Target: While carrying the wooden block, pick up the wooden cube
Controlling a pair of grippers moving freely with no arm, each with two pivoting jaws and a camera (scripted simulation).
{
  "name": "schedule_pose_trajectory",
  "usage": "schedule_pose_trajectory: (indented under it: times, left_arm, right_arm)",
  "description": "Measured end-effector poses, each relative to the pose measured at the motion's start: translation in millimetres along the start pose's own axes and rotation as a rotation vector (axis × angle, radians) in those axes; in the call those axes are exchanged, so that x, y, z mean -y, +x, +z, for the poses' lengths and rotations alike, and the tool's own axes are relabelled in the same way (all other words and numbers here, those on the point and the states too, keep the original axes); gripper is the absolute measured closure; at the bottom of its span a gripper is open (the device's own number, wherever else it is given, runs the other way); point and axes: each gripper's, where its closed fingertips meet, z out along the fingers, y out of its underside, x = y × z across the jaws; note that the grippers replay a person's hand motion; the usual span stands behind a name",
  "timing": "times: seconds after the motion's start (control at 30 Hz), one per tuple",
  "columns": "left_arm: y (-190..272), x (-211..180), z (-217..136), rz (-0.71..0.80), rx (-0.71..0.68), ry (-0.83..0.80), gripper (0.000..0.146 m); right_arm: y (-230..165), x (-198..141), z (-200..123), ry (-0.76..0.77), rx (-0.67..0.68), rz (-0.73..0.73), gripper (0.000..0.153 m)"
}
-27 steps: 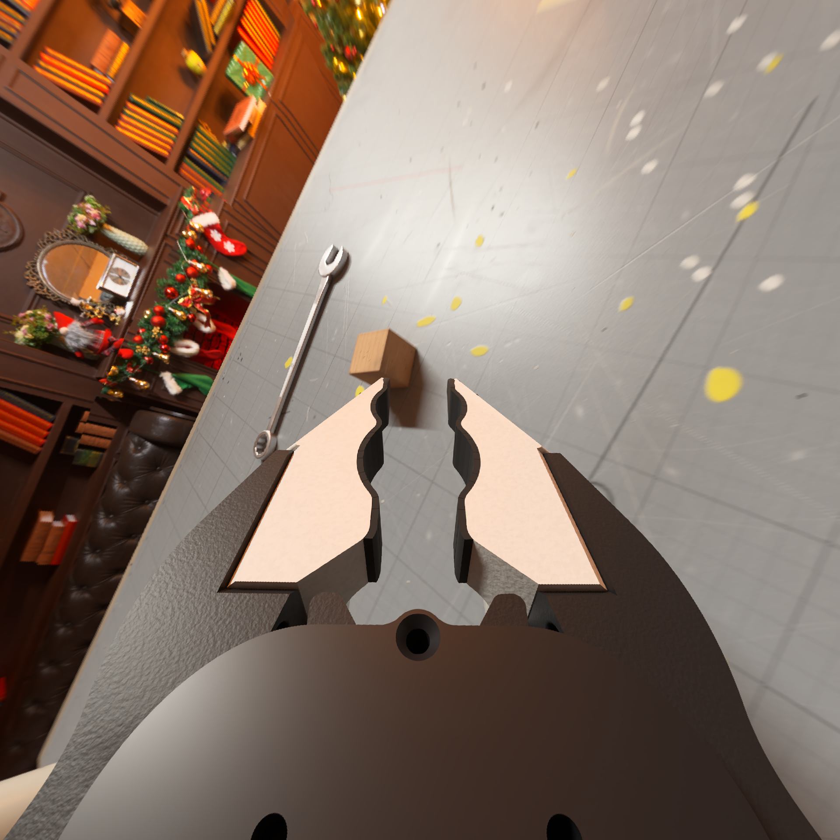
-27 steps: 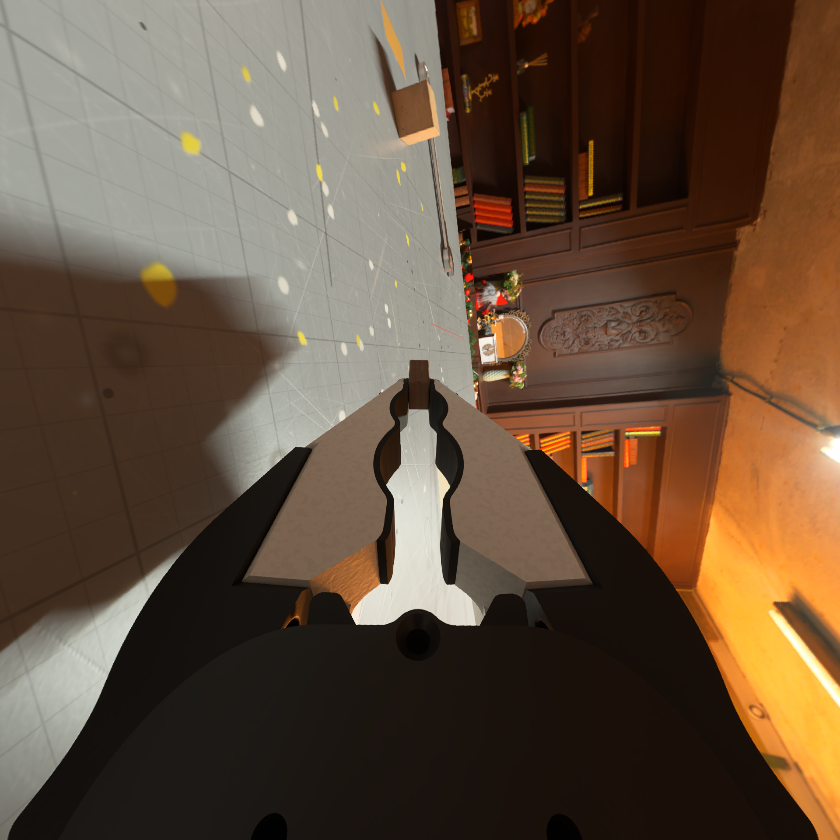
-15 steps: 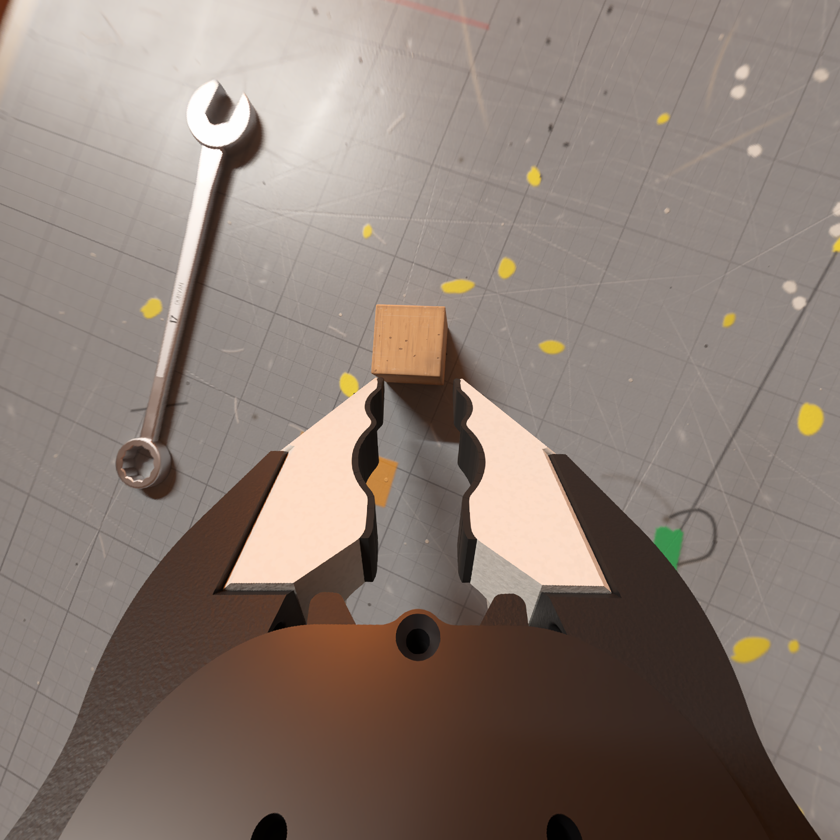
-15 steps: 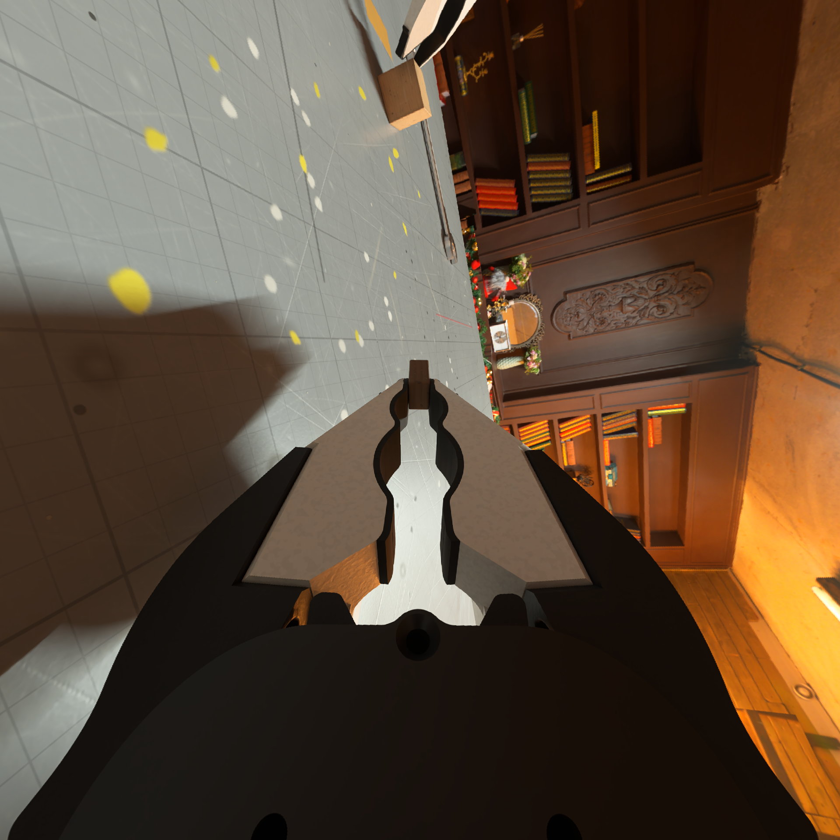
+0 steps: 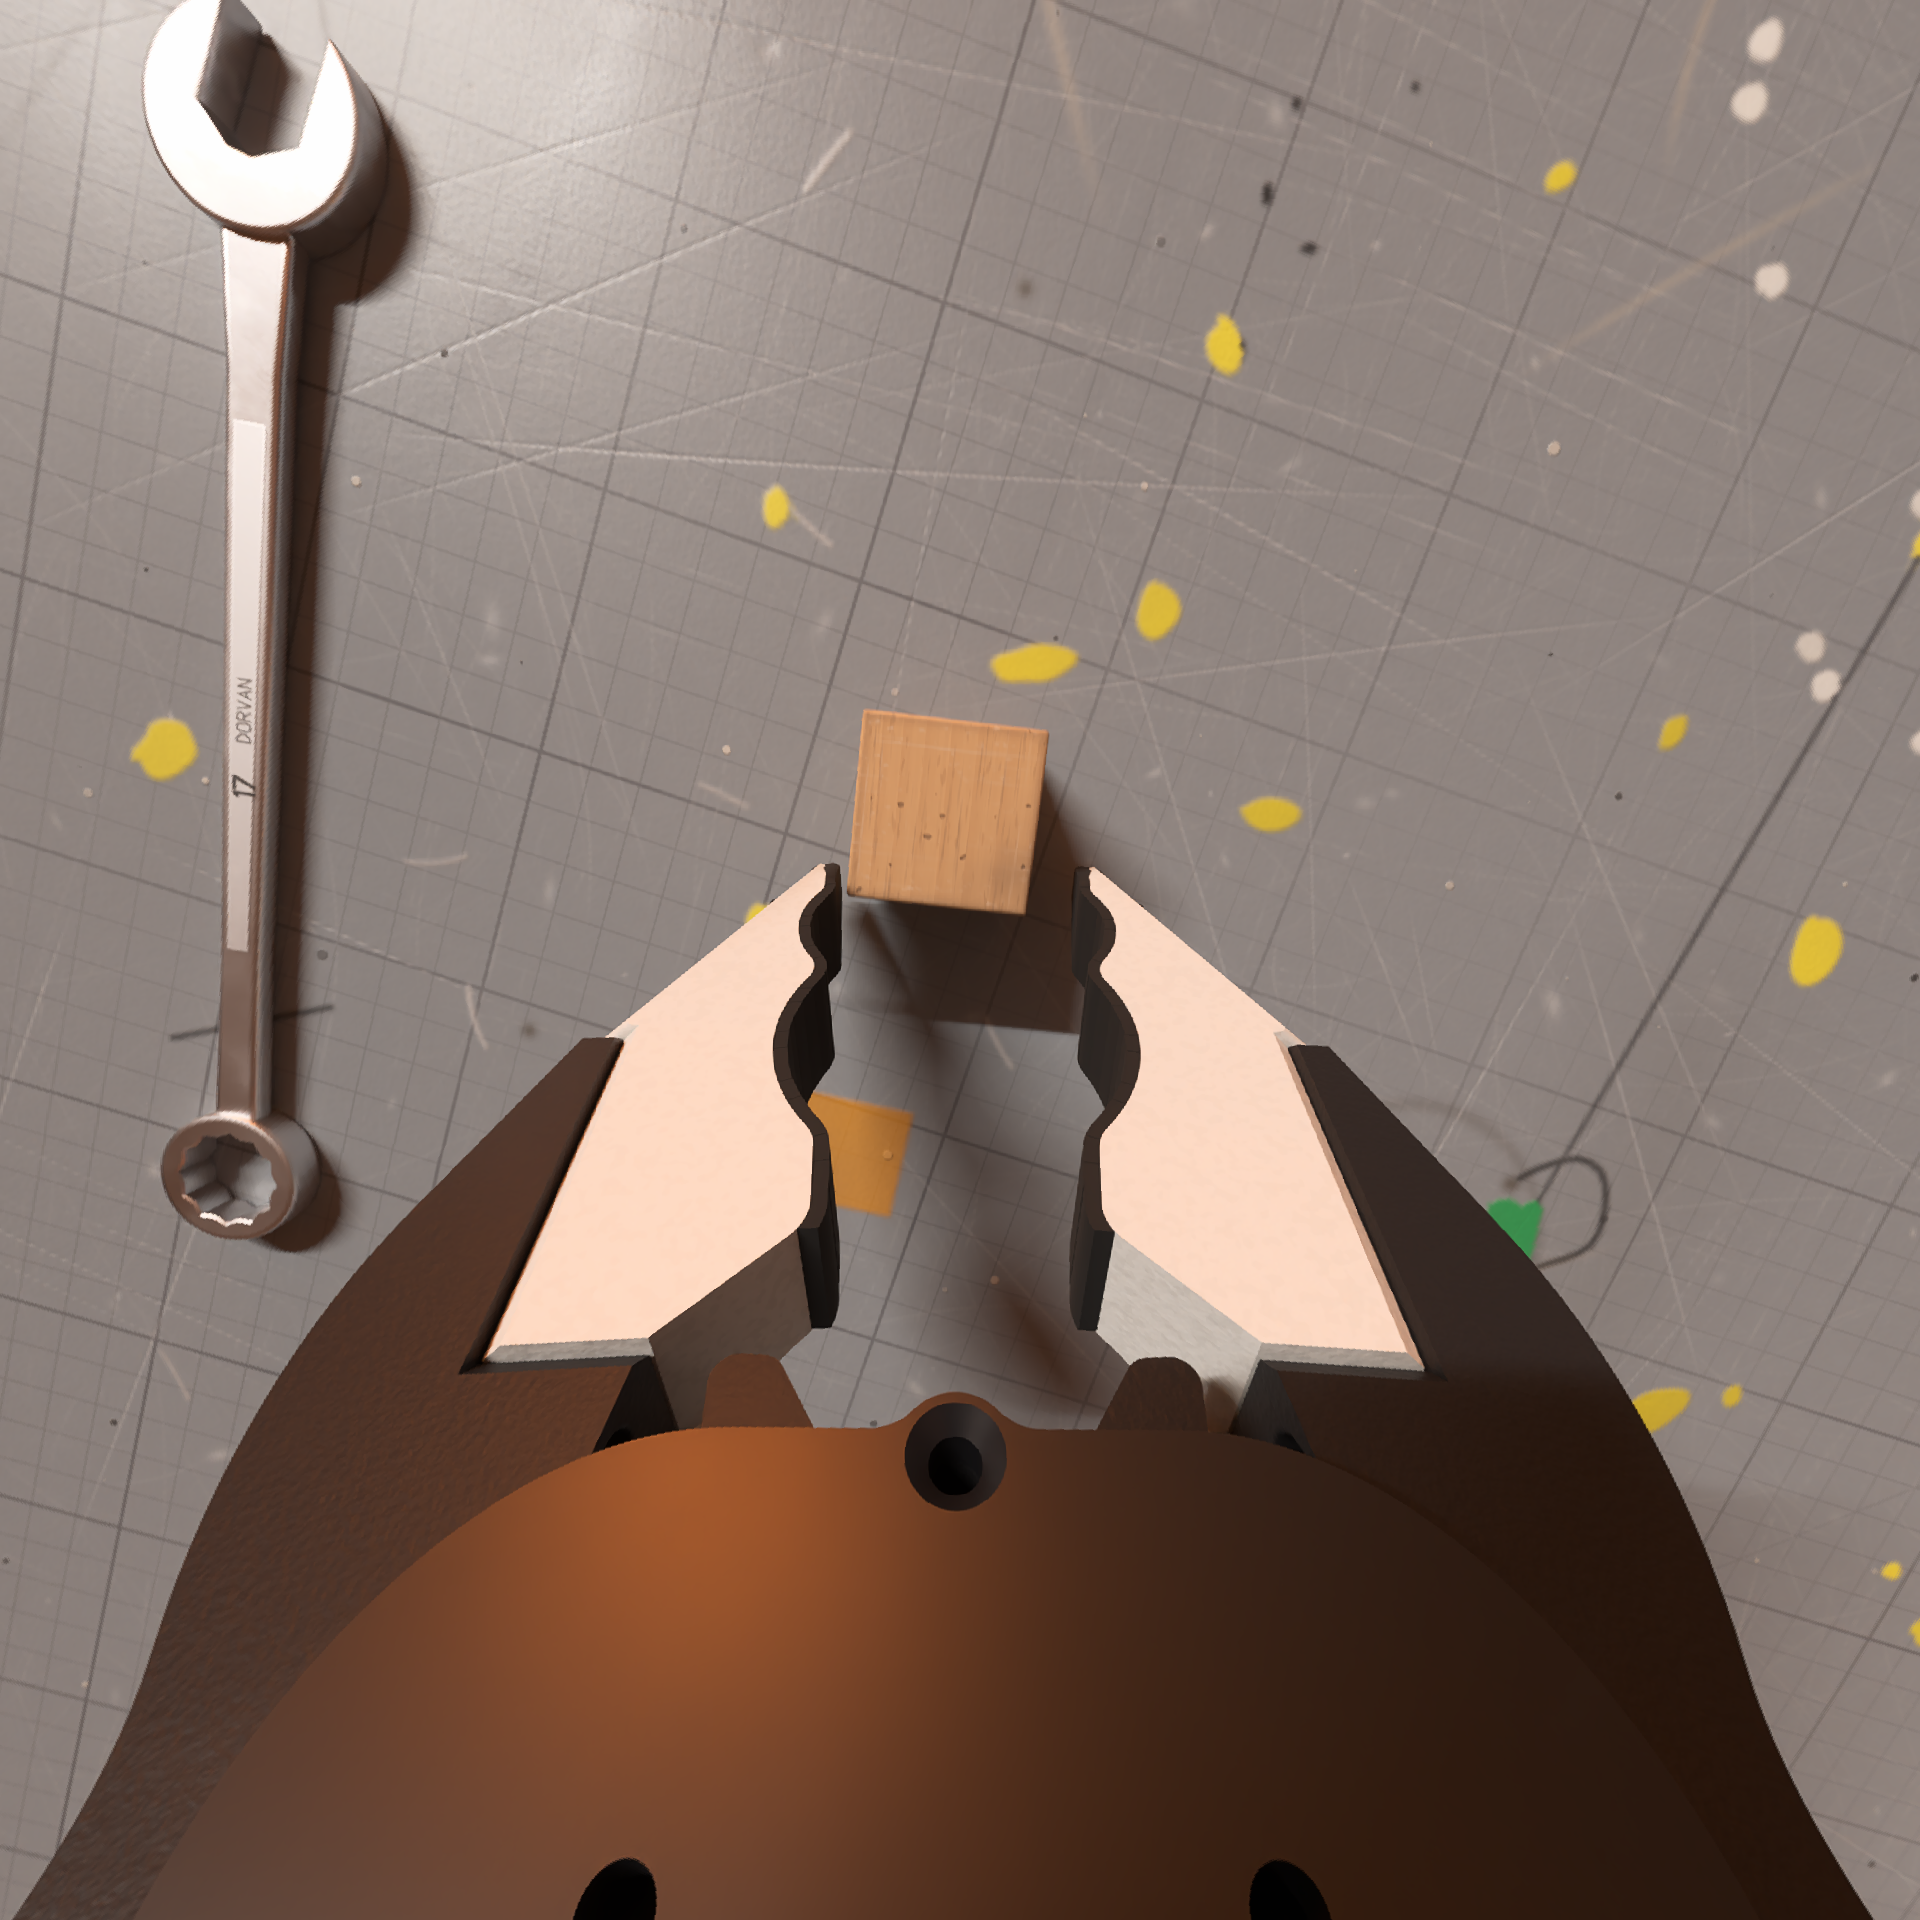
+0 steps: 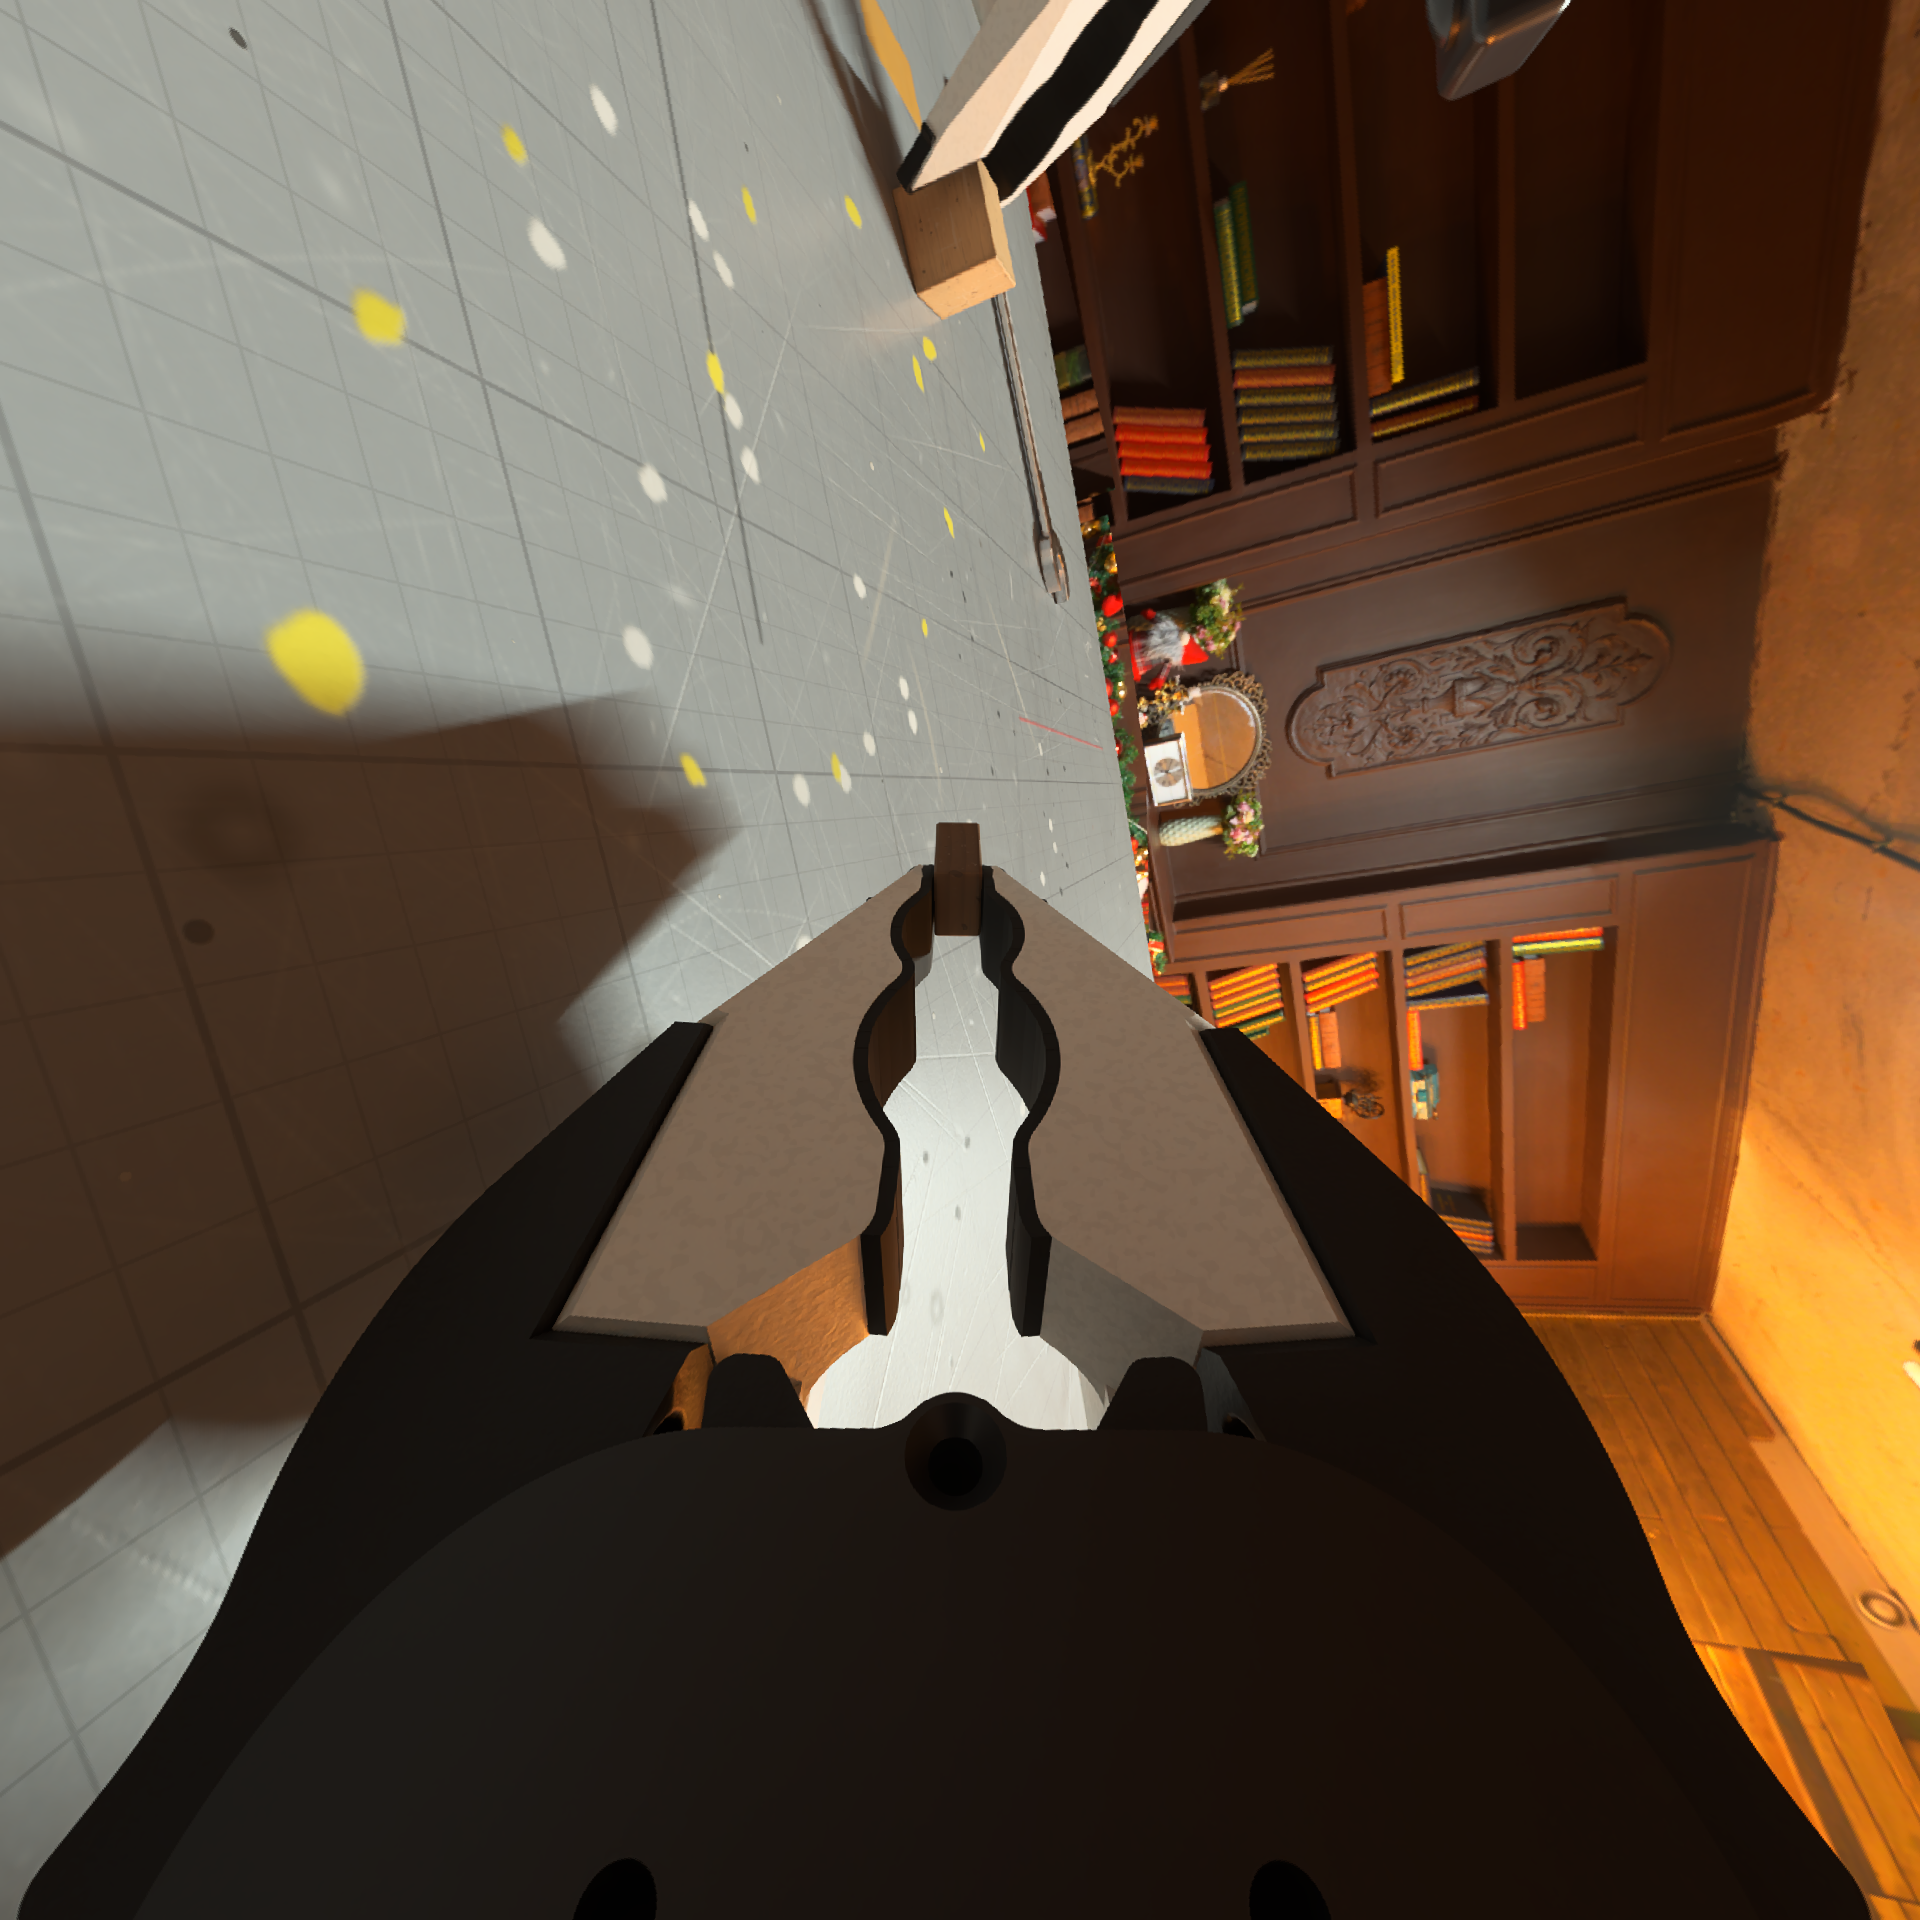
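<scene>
One combination wrench (image 5: 249,623) lies at ten o'clock on the grey cutting mat (image 5: 1351,468). One wooden cube (image 5: 945,810) sits at twelve o'clock, just beyond the tips of the left gripper (image 5: 954,883), whose jaws stand wide apart and hold nothing. They look barely wider than the cube, so a skewed descent could land a tip on its top or nudge it away. The right gripper (image 6: 956,894) pinches one wooden block (image 6: 956,878) only at its very tips; a jolt could loosen that shallow hold.

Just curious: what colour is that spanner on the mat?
Shiny silver metal spanner; left wrist view shows it best.
</scene>
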Motion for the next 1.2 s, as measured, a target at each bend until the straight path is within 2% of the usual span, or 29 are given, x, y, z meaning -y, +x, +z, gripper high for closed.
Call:
schedule_pose_trajectory:
  times: [0.1, 0.17, 0.3, 0.4, 0.57, 0.73, 0.87, 0.97, 1.1, 1.2]
  left_arm:
    - [-2.2, 3.5, 1.7, -0.008, 0.005, -0.002, 0.103]
    - [-3.3, 3.8, 1.6, 0.007, 0.027, -0.017, 0.112]
    - [0.7, 5.3, -1.0, 0.127, 0.128, -0.018, 0.112]
    - [0.9, 10.3, -7.1, 0.286, 0.320, 0.013, 0.112]
    - [2.5, 29.1, -28.8, 0.646, 0.745, 0.111, 0.112]
    - [10.7, 39.4, -42.2, 0.903, 1.004, 0.155, 0.112]
    - [12.2, 40.3, -46.4, 1.018, 1.112, 0.133, 0.112]
    - [30.1, 50.5, -53.6, 1.039, 1.121, 0.216, 0.112]
    - [90.2, 81.0, -63.9, 1.120, 1.119, 0.391, 0.112]
    - [152.3, 101.6, -49.0, 1.246, 1.030, 0.475, 0.112]
  right_arm:
    - [-0.9, -0.2, 0.3, -0.002, 0.005, -0.003, 0.145]
    - [-1.0, -0.5, 0.4, -0.004, 0.005, -0.004, 0.145]
    - [0.6, -2.4, 0.8, -0.010, 0.004, 0.022, 0.145]
    - [2.3, -3.6, 0.9, -0.008, 0.004, 0.053, 0.145]
    - [3.0, -4.5, 0.8, -0.009, 0.006, 0.073, 0.145]
    - [3.0, -4.8, 0.8, -0.012, 0.008, 0.079, 0.145]
    - [4.3, -5.3, 0.3, -0.013, 0.003, 0.089, 0.145]
    - [9.3, -6.4, -1.5, -0.005, -0.010, 0.128, 0.145]
    - [23.7, -16.0, -9.1, 0.017, -0.029, 0.263, 0.146]
    - [33.2, -32.9, -20.5, 0.013, -0.057, 0.345, 0.146]
